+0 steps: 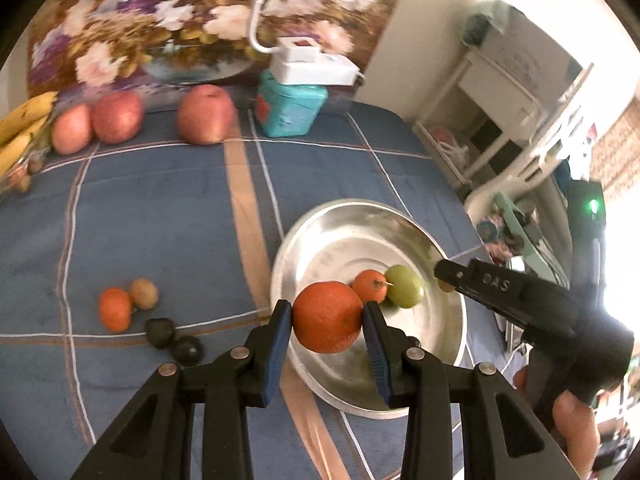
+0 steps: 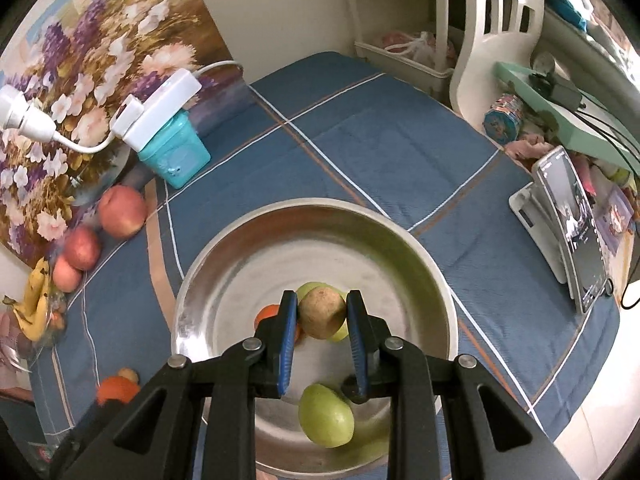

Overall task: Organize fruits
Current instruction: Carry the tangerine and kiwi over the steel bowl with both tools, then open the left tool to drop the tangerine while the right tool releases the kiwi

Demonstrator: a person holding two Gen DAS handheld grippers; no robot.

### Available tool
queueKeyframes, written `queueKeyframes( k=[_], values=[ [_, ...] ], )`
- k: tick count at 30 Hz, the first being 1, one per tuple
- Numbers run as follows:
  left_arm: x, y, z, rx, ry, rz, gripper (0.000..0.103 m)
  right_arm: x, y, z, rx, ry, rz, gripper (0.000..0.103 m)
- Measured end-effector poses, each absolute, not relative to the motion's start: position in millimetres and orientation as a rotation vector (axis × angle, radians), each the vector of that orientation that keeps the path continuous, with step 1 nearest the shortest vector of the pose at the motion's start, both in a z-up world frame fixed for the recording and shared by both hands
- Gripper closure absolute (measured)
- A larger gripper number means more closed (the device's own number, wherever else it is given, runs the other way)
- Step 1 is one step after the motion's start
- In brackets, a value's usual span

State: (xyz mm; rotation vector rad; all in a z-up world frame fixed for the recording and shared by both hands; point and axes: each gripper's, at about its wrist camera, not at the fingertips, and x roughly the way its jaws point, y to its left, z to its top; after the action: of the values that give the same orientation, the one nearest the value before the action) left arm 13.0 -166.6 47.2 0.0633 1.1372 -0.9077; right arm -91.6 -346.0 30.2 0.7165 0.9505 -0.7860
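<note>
My left gripper [image 1: 326, 320] is shut on a large orange [image 1: 327, 317] and holds it over the near rim of a steel bowl [image 1: 320, 236]. My right gripper [image 2: 322, 314] is shut on a small brown fruit [image 2: 322, 312] above the same bowl [image 2: 248, 264]. In the bowl lie a small orange [image 1: 370, 286] and a green fruit [image 1: 405, 291]; the right wrist view shows a second green fruit [image 2: 326, 415] nearer me. The right gripper's arm [image 1: 520, 300] shows at the right of the left wrist view.
On the blue checked cloth lie a small orange [image 1: 115, 309], a brown fruit [image 1: 144, 293] and two dark fruits [image 1: 172, 340]. Apples [image 1: 206, 114], bananas [image 1: 24, 128] and a teal box [image 1: 290, 108] stand at the back. A phone on a stand [image 2: 572, 224] is at the right.
</note>
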Motion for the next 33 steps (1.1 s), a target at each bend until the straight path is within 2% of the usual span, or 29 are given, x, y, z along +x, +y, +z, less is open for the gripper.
queueKeyframes(
  k=[15, 16, 17, 18, 21, 23, 33],
  values=[
    [0, -182, 42, 0.135, 1.130, -0.924, 0.062, -92, -341, 26, 0.708, 0.977, -0.777, 0.077],
    [0, -182, 41, 0.138, 1.134, -0.922, 0.058, -92, -340, 27, 0.704, 0.977, -0.776, 0.077],
    [0, -183, 41, 0.136, 1.136, -0.922, 0.049, -91, -339, 27, 0.705, 0.977, -0.776, 0.077],
    [0, -184, 41, 0.131, 1.136, -0.925, 0.045, -91, -338, 27, 0.709, 0.979, -0.776, 0.076],
    [0, -182, 42, 0.131, 1.130, -0.930, 0.041, -91, -340, 25, 0.732, 0.991, -0.764, 0.072],
    [1, -181, 42, 0.128, 1.131, -0.921, 0.035, -90, -342, 24, 0.728, 1.003, -0.776, 0.065],
    [17, -168, 35, 0.121, 1.164, -0.804, 0.013, -87, -339, 28, 0.716, 0.984, -0.764, 0.064]
  ],
)
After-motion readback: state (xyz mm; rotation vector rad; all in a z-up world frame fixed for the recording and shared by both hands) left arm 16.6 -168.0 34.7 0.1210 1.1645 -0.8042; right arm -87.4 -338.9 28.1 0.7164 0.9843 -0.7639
